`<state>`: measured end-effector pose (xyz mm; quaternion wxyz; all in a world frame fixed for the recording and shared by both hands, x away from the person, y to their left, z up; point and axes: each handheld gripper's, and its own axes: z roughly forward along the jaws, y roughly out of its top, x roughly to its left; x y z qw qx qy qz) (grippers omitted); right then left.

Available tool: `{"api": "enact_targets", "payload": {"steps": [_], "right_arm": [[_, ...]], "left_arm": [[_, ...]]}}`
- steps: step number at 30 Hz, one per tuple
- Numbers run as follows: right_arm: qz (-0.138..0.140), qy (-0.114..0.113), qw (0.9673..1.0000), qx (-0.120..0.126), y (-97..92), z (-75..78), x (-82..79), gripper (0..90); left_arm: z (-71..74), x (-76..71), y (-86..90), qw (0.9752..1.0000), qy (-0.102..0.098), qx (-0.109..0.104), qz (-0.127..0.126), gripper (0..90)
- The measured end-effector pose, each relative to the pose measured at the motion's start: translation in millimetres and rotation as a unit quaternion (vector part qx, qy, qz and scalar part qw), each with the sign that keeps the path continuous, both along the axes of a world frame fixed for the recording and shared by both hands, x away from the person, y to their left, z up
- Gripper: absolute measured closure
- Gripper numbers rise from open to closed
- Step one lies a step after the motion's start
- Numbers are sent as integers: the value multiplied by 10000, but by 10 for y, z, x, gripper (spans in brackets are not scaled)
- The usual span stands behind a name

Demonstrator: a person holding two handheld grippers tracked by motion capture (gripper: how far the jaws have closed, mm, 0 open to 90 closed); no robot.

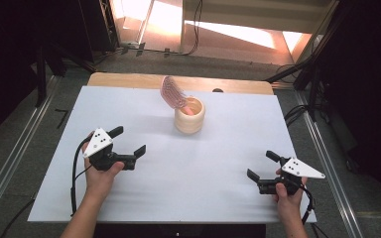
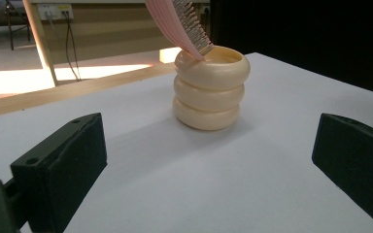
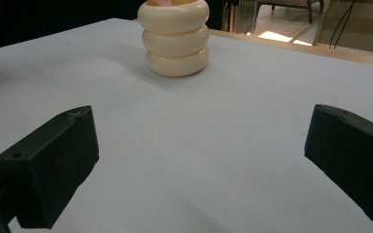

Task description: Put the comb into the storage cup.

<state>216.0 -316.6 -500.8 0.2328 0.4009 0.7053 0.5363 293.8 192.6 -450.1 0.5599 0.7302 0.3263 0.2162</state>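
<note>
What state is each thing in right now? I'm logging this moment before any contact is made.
Cream holder: upright on the white table, open at the top, untouched.
Pink comb: standing in the holder, leaning over its rim, teeth end up.
Left gripper: open, holding nothing, short of the holder.
Right gripper: open, holding nothing, farther from the holder.
</note>
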Motion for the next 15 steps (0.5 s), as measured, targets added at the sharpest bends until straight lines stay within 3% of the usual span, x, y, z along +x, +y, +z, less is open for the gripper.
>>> {"api": "enact_targets", "payload": {"steps": [15], "right_arm": [[-38,4,10000,-8,10,-10,-1,0]], "left_arm": [[-98,-210,248,9999,39,8,99,0]]}}
